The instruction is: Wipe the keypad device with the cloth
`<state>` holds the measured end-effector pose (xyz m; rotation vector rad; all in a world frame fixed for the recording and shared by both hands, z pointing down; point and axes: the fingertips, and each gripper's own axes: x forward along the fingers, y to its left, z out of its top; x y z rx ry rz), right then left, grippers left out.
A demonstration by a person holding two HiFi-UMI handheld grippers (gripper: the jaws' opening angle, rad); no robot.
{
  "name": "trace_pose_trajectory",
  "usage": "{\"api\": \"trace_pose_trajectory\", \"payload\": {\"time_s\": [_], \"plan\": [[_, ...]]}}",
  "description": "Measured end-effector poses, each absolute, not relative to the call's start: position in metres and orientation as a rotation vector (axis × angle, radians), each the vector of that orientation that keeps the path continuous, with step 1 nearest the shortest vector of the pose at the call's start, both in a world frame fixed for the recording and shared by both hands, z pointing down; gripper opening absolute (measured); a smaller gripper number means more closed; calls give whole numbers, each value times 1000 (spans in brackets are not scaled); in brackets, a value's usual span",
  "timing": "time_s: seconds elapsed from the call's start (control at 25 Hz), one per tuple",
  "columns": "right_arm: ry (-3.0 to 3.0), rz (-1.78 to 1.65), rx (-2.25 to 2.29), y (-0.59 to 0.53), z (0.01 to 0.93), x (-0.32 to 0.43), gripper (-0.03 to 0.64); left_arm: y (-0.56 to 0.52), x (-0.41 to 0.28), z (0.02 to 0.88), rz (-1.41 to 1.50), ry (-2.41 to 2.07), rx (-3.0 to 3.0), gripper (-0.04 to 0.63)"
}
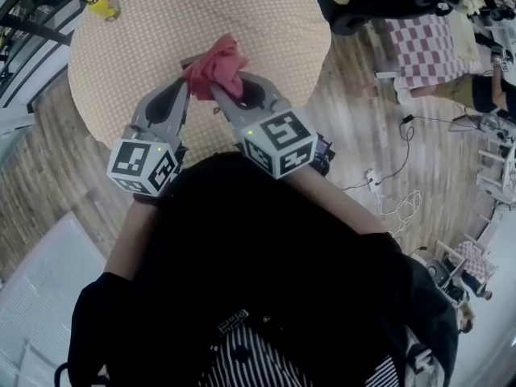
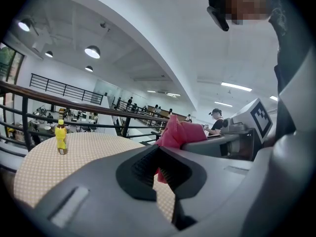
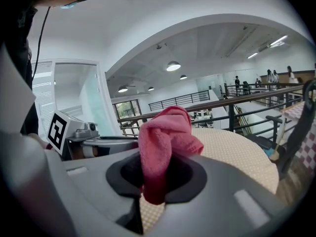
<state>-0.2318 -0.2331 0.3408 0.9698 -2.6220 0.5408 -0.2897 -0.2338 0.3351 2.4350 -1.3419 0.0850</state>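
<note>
A pink-red cloth (image 1: pixel 216 64) is bunched up over the near edge of the round table (image 1: pixel 145 31). My right gripper (image 1: pixel 218 87) is shut on it; in the right gripper view the cloth (image 3: pixel 165 132) fills the gap between the jaws and hangs down through it. My left gripper (image 1: pixel 186 75) is close beside it on the left, its tip right by the cloth's edge. Its jaws (image 2: pixel 159 149) look shut with nothing between them, and the cloth (image 2: pixel 177 131) shows just beyond them. No keypad device is in any view.
A yellow bottle (image 1: pixel 101 5) stands at the table's far left edge. Wooden floor surrounds the table. A checked-cloth table (image 1: pixel 435 39), a seated person and loose cables (image 1: pixel 395 192) are to the right. A railing (image 2: pixel 74 110) runs behind the table.
</note>
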Motion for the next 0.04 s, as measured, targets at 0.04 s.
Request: {"api": "trace_pose_trajectory", "payload": {"time_s": [0.04], "plan": [[-2623,540,971,-231,341,-232,78,-232,-289,335,86,-1341,2438,2]]}}
